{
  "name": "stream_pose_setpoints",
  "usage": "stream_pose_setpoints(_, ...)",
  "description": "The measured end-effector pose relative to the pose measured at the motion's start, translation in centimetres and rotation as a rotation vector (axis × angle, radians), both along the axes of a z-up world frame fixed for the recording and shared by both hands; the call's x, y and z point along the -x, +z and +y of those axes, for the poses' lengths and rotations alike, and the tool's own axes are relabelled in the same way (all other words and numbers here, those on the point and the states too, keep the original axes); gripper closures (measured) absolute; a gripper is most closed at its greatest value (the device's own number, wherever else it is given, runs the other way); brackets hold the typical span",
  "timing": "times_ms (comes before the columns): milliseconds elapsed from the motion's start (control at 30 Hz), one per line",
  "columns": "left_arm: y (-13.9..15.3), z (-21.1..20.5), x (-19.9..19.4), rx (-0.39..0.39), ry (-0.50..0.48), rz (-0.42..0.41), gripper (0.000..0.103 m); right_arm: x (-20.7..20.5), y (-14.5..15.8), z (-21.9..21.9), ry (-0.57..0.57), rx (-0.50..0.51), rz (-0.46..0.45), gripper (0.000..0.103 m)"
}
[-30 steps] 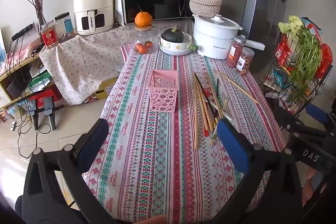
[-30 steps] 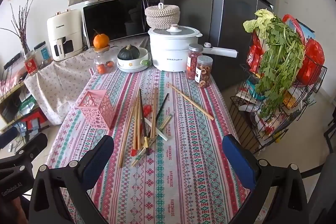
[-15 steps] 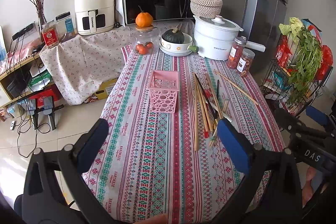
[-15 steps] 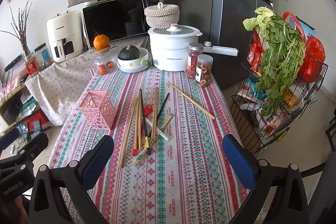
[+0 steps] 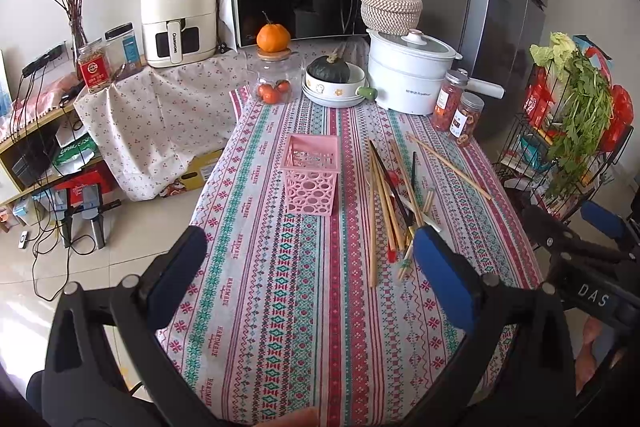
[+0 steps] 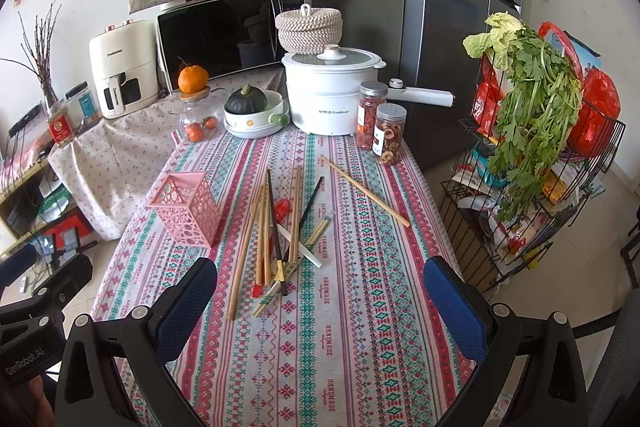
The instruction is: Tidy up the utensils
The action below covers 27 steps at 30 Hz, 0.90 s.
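Patterned tablecloth (image 6: 344, 339) carries tangled chopsticks (image 6: 276, 239) at twelve o'clock, pink holder (image 6: 186, 209) at ten. Right gripper (image 6: 320, 303) and left gripper (image 5: 308, 275) hover, fingers apart, empty. Crossed sticks could scatter when one is pinched.

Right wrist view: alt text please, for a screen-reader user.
Open right gripper hovers empty over a patterned tablecloth. Ahead lie scattered chopsticks; left of them stands an empty pink basket.
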<state>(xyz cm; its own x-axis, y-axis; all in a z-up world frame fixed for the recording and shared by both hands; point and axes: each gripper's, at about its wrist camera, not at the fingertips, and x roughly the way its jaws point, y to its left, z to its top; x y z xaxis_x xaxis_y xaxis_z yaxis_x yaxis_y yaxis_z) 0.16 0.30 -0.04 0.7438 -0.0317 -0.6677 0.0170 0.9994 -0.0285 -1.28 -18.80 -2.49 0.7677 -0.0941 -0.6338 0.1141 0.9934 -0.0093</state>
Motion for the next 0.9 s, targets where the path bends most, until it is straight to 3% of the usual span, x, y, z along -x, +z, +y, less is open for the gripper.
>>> stream_pose_setpoints(900, 0.04, -0.03, 0.11, -0.001, -0.001, -0.004, 0.000, -0.10, -0.29, 0.33, 0.002, -0.001, 0.004, 0.000)
